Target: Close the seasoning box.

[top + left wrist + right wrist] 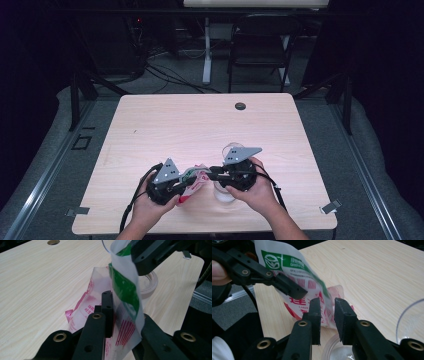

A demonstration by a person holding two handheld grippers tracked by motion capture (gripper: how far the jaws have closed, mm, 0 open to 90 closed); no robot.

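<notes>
A white plastic bag [186, 196] with red and green print hangs between my two grippers near the table's front edge. My left gripper [192, 177] is shut on it: in the left gripper view the sheet [125, 290] runs edge-on between the two jaws [126, 307]. My right gripper [212, 172] points left at the bag from the other side. In the right gripper view its jaws [326, 301] stand a little apart, open, with the bag's red-printed lower part [327, 312] face-on just beyond the tips. The green-printed top [284, 262] sits by the left gripper's jaw.
A clear round glass container [223, 194] stands on the light wooden table [200, 125] under my right gripper, and a thin clear rim [231, 148] shows just behind it. A dark grommet [240, 106] sits at the far edge. A black chair [260, 45] stands beyond the table.
</notes>
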